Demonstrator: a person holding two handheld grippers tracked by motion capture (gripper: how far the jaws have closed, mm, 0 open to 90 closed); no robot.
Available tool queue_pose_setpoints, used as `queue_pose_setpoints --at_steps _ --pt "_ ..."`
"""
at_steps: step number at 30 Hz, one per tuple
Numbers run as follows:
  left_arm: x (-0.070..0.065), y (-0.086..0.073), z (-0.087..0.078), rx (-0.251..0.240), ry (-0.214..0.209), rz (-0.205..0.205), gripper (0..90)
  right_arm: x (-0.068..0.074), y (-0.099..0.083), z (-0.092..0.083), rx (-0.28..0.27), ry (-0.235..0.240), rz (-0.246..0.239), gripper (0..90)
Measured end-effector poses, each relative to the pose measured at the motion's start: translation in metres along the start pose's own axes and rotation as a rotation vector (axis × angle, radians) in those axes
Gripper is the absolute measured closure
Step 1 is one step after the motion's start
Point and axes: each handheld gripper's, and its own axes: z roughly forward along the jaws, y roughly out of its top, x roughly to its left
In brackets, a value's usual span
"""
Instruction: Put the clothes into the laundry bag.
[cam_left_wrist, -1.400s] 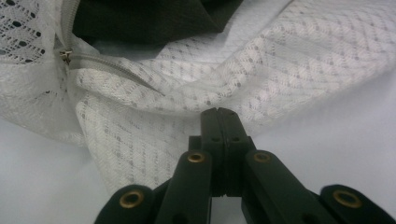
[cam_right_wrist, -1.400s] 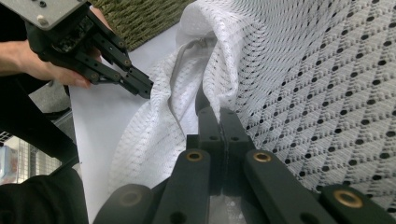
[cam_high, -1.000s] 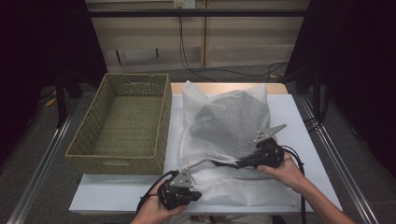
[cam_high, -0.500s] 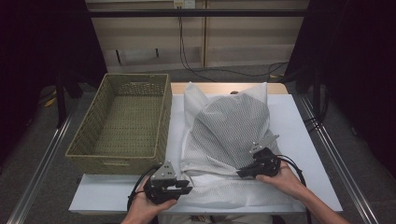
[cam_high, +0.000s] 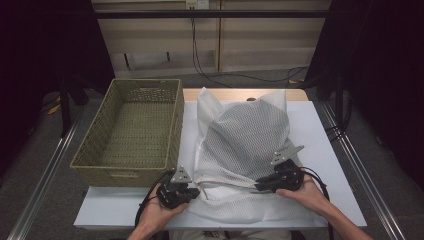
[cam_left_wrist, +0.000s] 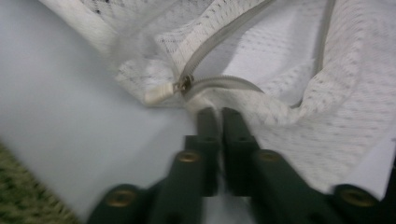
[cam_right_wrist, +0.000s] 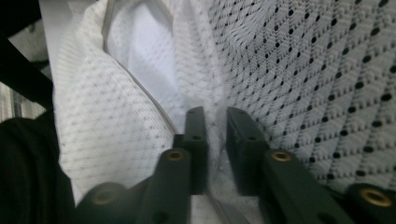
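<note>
Holding the white mesh bag (cam_high: 245, 150) on the table (cam_high: 325, 130), right of the basket (cam_high: 130, 130), we pinch its near edge with our left gripper (cam_left_wrist: 217, 112); our right gripper (cam_right_wrist: 215, 114) has just been opening, mesh between.

A lab-like recording setup: a white worktop (cam_high: 320, 130) on a metal-rail frame (cam_high: 367, 175), dark curtains (cam_high: 45, 60) on both sides, loose cables (cam_high: 240, 75) across the bare floor beyond the hand-held gripper (cam_high: 260, 186).

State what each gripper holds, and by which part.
Left gripper pinches the mesh bag beside its zipper pull. Right gripper, opening, straddles mesh.
</note>
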Motion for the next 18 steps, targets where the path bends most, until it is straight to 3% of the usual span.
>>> queue_pose_setpoints --at_steps 3,5,7,12,14,18 --pt "-0.001 -0.001 -0.003 0.011 -0.011 0.005 89.8 0.002 -0.004 -0.012 -0.032 -0.029 0.007 64.6" --pt "-0.004 -0.002 -0.008 -0.014 -0.018 -0.006 89.8 0.003 -0.007 -0.024 -0.072 -0.051 0.022 60.5" --pt "-0.009 -0.005 -0.014 -0.010 -0.002 0.003 89.8 0.003 -0.013 -0.039 -0.111 -0.083 0.035 59.0" --pt "-0.013 -0.012 -0.022 -0.026 -0.002 -0.009 89.8 -0.003 -0.037 -0.064 -0.156 -0.139 0.094 63.3" --pt "-0.013 -0.015 -0.025 -0.029 -0.007 -0.010 89.8 -0.002 -0.047 -0.069 -0.148 -0.163 0.104 67.2" --pt "-0.016 -0.021 -0.034 -0.062 -0.015 -0.036 89.8 0.003 -0.066 -0.073 -0.127 -0.164 0.118 73.1"
